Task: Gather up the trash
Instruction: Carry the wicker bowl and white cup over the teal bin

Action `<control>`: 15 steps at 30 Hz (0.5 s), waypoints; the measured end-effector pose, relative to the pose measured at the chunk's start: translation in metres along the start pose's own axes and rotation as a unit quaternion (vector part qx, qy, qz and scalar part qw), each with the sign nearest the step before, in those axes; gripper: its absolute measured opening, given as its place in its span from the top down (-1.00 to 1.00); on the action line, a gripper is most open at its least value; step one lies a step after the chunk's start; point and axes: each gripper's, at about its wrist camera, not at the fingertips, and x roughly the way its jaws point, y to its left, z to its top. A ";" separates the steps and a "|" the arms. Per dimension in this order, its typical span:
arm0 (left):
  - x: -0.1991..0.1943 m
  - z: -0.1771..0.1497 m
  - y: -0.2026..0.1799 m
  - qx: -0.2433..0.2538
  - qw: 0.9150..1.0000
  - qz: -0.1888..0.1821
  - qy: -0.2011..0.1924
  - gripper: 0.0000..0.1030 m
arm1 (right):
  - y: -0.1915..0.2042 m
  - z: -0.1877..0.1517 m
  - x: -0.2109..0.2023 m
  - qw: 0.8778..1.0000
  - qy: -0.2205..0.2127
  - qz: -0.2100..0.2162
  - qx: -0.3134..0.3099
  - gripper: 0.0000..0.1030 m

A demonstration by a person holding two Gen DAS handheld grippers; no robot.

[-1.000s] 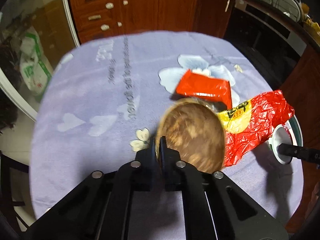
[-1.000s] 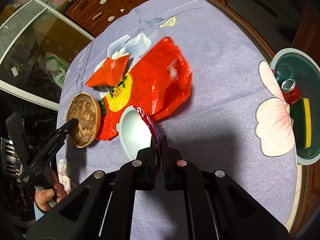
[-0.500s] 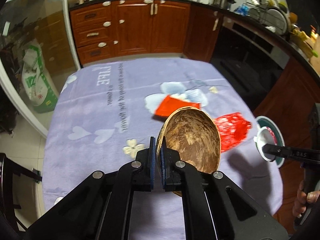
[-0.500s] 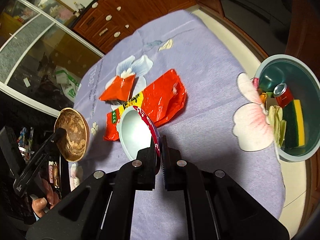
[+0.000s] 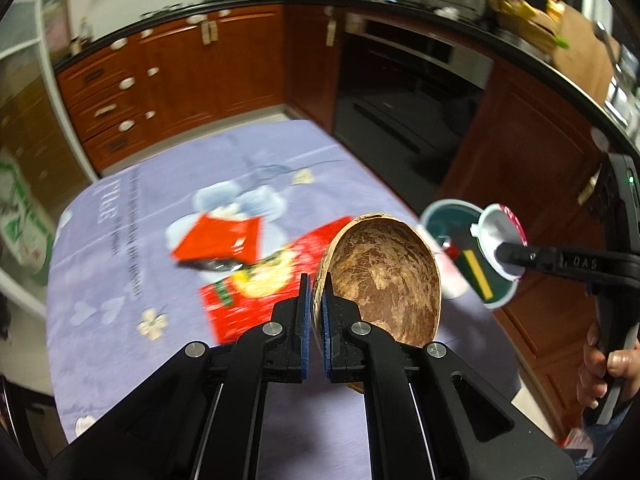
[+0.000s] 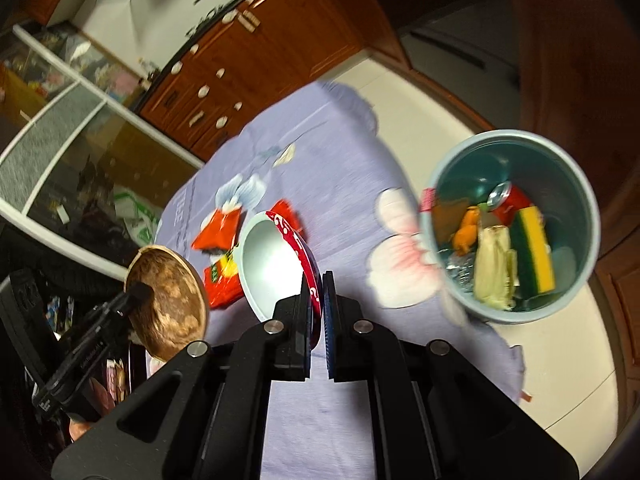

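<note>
- Brown, rough half coconut shell (image 5: 380, 276) pinched by its rim in the left tongs (image 5: 314, 300), jaws nearly closed on the thin edge, shell held up in the air with its hollow side facing the camera.
- White paper bowl with a red patterned outside (image 6: 276, 264) pinched by its rim in the right tongs (image 6: 320, 304), jaws nearly closed too, bowl sticking out ahead and to the left of the tips.
- Round pale blue trash bin (image 6: 516, 316) down on the floor, ahead and to the right of the right tongs, well apart from the bowl.
- Inside the bin: a red drink can (image 6: 510, 200), a yellow and green sponge (image 6: 534, 248) and other scraps.
- Best way, as a guess: bring each piece right over the bin mouth, hold the grip tight until then, and open the jaws only when the piece hangs fully inside the rim, one at a time so nothing bumps.
- Two shiny red snack wrappers (image 5: 224, 240) lying on the purple flowered tablecloth (image 5: 120, 280), below and ahead of the left tongs, not yet picked up.
- Right view only: what lies in the bin, and how far it sits past the table edge.
- Left view only: the kitchen worktop with a pan and pots at the back, and the hand (image 5: 604, 372) holding the right tongs.
</note>
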 end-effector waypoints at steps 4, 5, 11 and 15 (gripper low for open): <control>0.016 0.013 -0.042 0.035 0.999 -0.016 0.010 0.90 | -0.034 0.006 -0.020 0.999 -0.024 -0.002 0.029 0.90; 0.021 0.017 -0.052 0.042 0.999 -0.019 0.014 0.90 | -0.045 0.008 -0.025 0.999 -0.030 -0.003 0.039 0.90; 0.055 0.029 -0.104 0.075 0.996 -0.034 0.039 0.90 | -0.100 0.015 -0.042 0.995 -0.045 -0.013 0.083 0.90; 0.080 0.034 -0.129 0.087 0.994 -0.041 0.061 0.90 | -0.128 0.018 -0.045 0.994 -0.042 -0.019 0.103 0.90</control>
